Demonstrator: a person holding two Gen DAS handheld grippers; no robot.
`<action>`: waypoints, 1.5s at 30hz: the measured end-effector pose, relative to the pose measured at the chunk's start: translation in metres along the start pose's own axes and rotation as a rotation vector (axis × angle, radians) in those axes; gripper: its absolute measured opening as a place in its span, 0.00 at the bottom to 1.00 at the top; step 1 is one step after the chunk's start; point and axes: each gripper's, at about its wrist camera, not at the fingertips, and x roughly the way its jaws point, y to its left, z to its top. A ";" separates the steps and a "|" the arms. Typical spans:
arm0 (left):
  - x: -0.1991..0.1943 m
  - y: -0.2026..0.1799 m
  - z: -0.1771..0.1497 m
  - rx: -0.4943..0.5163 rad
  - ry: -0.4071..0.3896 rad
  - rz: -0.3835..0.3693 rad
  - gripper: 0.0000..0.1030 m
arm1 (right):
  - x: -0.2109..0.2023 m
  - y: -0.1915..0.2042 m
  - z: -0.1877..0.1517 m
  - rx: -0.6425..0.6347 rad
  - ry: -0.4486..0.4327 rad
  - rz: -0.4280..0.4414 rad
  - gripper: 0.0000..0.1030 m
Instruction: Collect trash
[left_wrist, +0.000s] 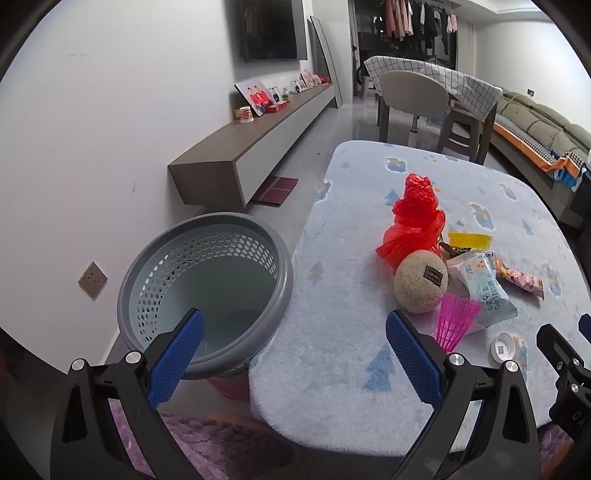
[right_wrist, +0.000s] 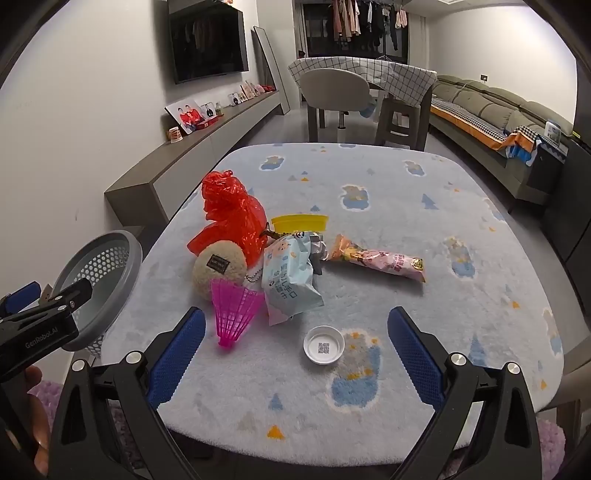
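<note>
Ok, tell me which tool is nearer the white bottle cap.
Right. The right tool, open, is just short of the white bottle cap, which lies between its fingers' line. The left tool, also open, is off to the cap's left, by the grey basket.

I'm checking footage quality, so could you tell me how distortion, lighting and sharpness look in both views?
Left wrist view: strong fisheye bending, dark vignette corners, even indoor light, basket sharp, open left tongs. Right wrist view: same curvature, table evenly lit, white cap crisp, open right tongs, no glare.

Crumpled red bag (right_wrist: 231, 210), wipes packet (right_wrist: 290, 277), snack wrapper (right_wrist: 376, 258) clustered on table; grey basket (left_wrist: 207, 295) beside.
</note>
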 end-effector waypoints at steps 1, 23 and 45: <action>0.000 0.000 0.000 0.000 -0.001 0.001 0.94 | 0.000 0.000 0.000 0.000 0.000 0.000 0.92; -0.009 0.005 -0.002 0.003 -0.004 0.004 0.94 | -0.011 0.005 -0.004 -0.003 -0.016 0.007 0.92; -0.012 0.003 -0.003 0.004 -0.011 0.007 0.94 | -0.015 0.004 -0.004 -0.001 -0.025 0.009 0.92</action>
